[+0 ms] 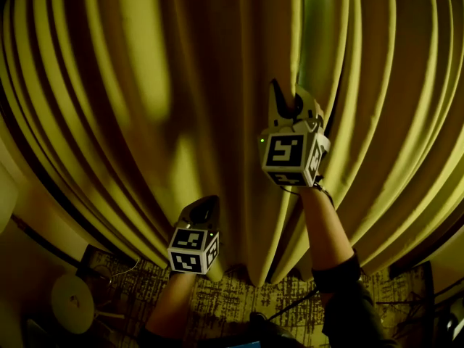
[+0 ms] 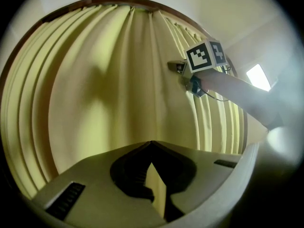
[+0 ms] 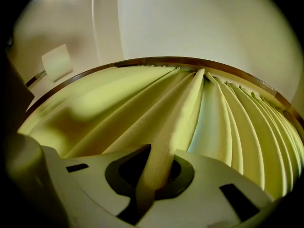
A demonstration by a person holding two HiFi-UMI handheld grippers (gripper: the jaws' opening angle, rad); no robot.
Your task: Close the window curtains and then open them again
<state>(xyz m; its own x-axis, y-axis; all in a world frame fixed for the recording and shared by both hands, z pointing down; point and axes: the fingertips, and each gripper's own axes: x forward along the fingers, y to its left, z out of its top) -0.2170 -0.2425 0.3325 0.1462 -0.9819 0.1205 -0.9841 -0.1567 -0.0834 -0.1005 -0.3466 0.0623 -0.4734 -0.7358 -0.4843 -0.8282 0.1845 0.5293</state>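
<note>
A yellow curtain [image 1: 145, 85] fills the head view almost from edge to edge, its pleats fanning out from 6 o'clock. The right tool [image 1: 288, 96] sits up towards 1 o'clock of centre, pressed together on a narrow vertical fold. Its own view shows that fold running between the jaws and climbing to the brown rail [image 3: 156, 60]. The left tool [image 1: 204, 207] is lower, at about 7 o'clock, near the hem [image 1: 254, 278]. Its jaws are pressed together too, pinching a thin slip of the same curtain. The two tools are well apart, with a loose span of fabric hanging between them. From the right tool, the pleats bunch tightly towards 3 o'clock, while broader, flatter fabric spreads towards 9 o'clock. Above the rail is only pale wall [image 3: 199, 23]. The hem ends over a dark patterned floor [image 1: 232, 299] along 6 o'clock. The right forearm [image 1: 328, 227] rises from a dark sleeve [image 1: 348, 288] at 5 o'clock, and the left forearm [image 1: 170, 307] comes up from 7 o'clock.
</note>
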